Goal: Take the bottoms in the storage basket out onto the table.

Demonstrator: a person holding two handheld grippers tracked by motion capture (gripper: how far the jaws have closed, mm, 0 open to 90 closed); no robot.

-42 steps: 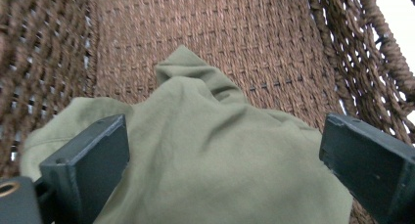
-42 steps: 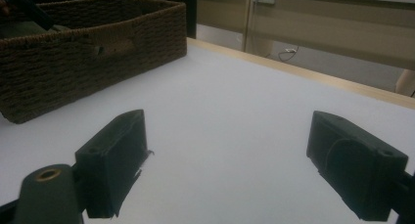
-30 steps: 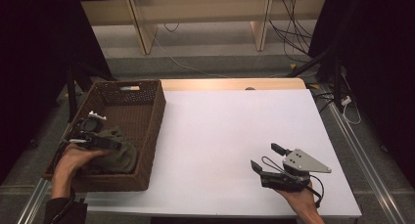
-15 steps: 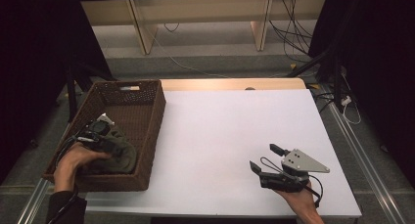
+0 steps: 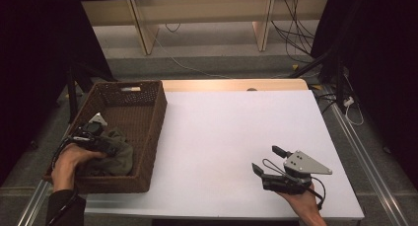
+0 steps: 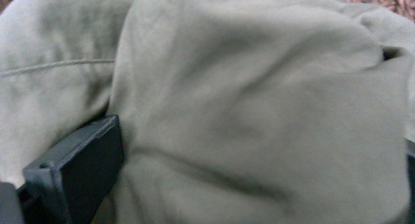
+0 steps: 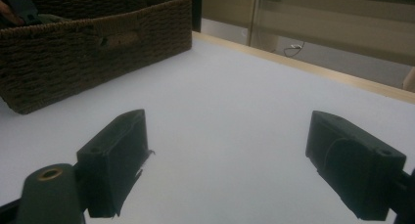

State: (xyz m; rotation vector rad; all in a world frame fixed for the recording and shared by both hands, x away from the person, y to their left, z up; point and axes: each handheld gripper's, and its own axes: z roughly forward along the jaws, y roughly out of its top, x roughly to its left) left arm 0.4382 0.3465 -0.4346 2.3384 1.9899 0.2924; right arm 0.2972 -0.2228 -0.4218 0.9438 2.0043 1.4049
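Left gripper [image 5: 109, 146] sits low inside the brown wicker basket [image 5: 148, 137], at its near-left end, pressed into an olive-green cloth [image 5: 118, 157] bunched on the basket floor. In the left gripper view the cloth [image 6: 244, 111] bulges between the 2 fingers: 1 black finger [image 6: 78, 170] shows at lower left with fabric folded against its inner face, the other sits at the far right edge, barely in frame. Fingers are spread wide with cloth between them; whether they are clamping the fabric cannot be told. A seam line runs across the cloth to the left of the near finger, and a strip of basket weave shows beyond the cloth at the top right. Right gripper [image 5: 267, 160] rests at the near-right part of the white tabletop [image 5: 222, 137], well apart from the basket, held by the person's hand. In the right gripper view its 2 fingers [image 7: 115, 160] are released, wide apart, with bare tabletop [image 7: 230, 116] between them; the basket [image 7: 98, 43] lies ahead and to the left of the fingers.
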